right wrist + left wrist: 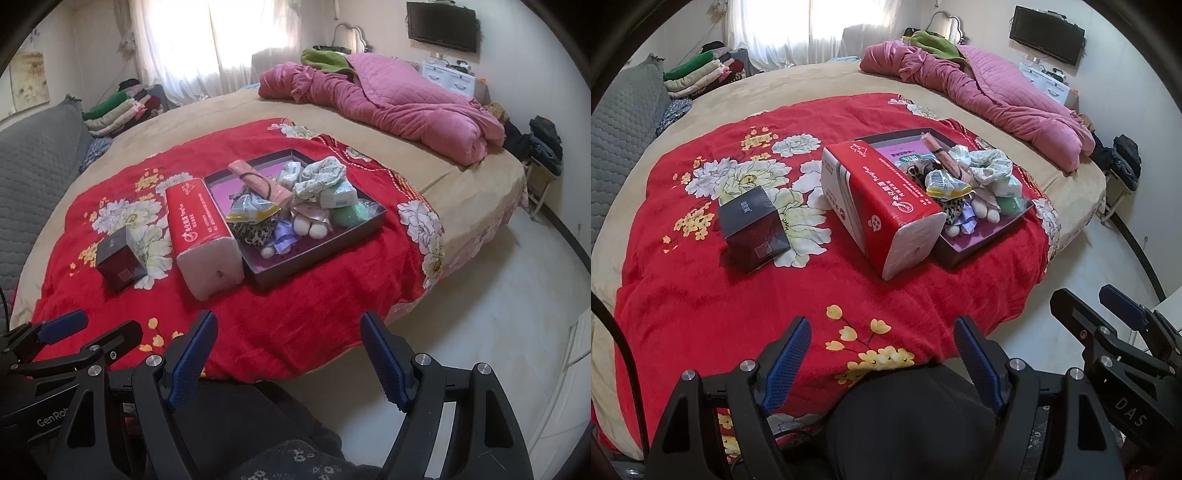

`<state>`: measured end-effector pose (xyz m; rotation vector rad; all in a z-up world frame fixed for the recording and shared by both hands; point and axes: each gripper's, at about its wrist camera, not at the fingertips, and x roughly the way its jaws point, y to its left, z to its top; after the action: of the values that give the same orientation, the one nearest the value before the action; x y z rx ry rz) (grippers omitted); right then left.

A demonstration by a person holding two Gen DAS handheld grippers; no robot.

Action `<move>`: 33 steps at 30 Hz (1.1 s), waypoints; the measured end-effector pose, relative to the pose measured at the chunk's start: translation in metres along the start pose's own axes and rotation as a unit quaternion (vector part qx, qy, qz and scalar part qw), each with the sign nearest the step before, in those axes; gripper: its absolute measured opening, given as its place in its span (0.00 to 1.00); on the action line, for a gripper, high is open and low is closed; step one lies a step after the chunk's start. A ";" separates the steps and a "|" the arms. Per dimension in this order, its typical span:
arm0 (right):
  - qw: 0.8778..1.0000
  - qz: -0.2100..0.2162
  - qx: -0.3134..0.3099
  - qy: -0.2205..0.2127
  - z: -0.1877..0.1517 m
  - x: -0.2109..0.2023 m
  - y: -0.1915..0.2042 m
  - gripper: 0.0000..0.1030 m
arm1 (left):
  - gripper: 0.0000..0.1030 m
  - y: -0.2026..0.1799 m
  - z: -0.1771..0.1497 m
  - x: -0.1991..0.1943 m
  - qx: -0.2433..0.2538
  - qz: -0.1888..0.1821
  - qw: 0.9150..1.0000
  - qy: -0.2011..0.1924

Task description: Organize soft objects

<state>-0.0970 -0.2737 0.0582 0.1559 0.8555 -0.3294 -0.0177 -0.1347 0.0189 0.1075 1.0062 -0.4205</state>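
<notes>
A shallow dark tray (325,246) with a purple floor sits on the red floral blanket (295,317); it also shows in the left wrist view (982,243). It holds several soft items: a floral cloth (321,175), a leopard pouch (255,230), a green sponge (349,216), a plush toy (308,223), a pink roll (258,181). A red tissue pack (203,229) lies left of the tray, seen also in the left wrist view (882,206). A dark box (120,264) lies further left, also in the left wrist view (753,229). My left gripper (882,354) and right gripper (288,350) are open and empty near the bed's front edge.
A crumpled pink quilt (399,103) lies at the bed's far side. Folded clothes (118,107) are stacked at back left by a grey sofa (33,155). White floor (498,302) runs to the right of the bed. A wall TV (441,24) hangs at the back.
</notes>
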 end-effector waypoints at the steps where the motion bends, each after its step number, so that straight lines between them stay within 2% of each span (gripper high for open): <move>1: 1.000 0.000 0.000 0.000 0.000 0.000 0.000 0.78 | 0.77 0.000 0.000 0.000 0.000 0.000 1.000 0.000; 33: 1.000 -0.002 0.002 0.007 -0.003 0.002 -0.002 0.78 | 0.77 0.002 -0.002 0.005 -0.003 0.007 1.000 0.006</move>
<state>-0.0984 -0.2753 0.0544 0.1596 0.8701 -0.3336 -0.0163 -0.1337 0.0136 0.1108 1.0172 -0.4041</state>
